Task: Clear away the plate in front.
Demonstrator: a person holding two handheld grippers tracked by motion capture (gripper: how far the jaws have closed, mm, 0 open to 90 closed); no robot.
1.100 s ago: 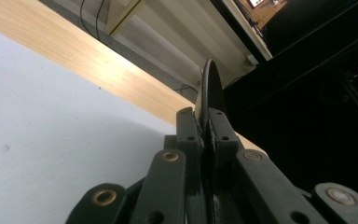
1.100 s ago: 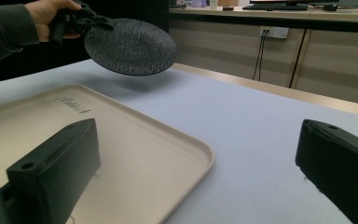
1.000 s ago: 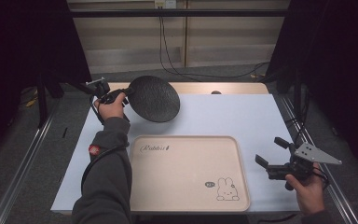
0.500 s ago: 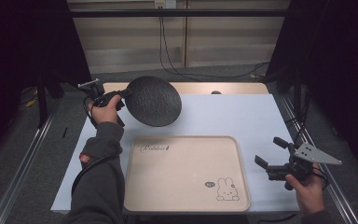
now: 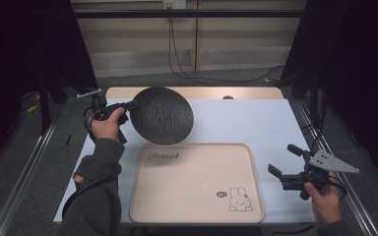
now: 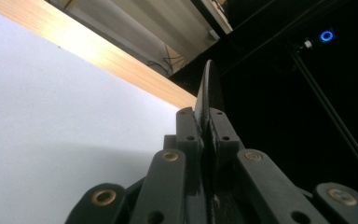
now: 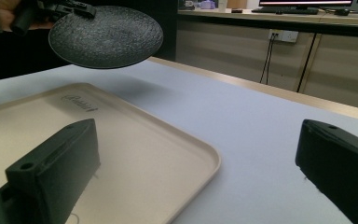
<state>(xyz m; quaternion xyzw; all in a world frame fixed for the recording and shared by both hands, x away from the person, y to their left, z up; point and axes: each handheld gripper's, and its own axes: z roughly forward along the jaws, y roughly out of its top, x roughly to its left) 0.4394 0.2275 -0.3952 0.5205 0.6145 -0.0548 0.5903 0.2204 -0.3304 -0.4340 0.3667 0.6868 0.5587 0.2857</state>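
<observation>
A round black textured plate (image 5: 161,115) hangs above the white table, held by its left rim in my left gripper (image 5: 132,104), which is shut on it. In the left gripper view the plate's thin edge (image 6: 208,95) stands pinched between the two black jaws. The plate (image 7: 106,36) also floats at the upper left of the right gripper view, above the far corner of the beige tray (image 7: 121,135). The beige tray (image 5: 197,216) with a rabbit drawing lies at the table's front centre. My right gripper (image 5: 284,160) rests open by the tray's right side, with nothing between its fingers.
A wooden strip (image 5: 256,93) runs along the table's far edge. Metal rails (image 5: 24,172) flank the table on both sides. Cables (image 5: 216,76) lie on the floor behind. The white tabletop (image 5: 256,123) right of the plate is bare.
My left hand has carried the plate to the right and a little upward, closer to the tray's far left corner. The right gripper has stayed still.
</observation>
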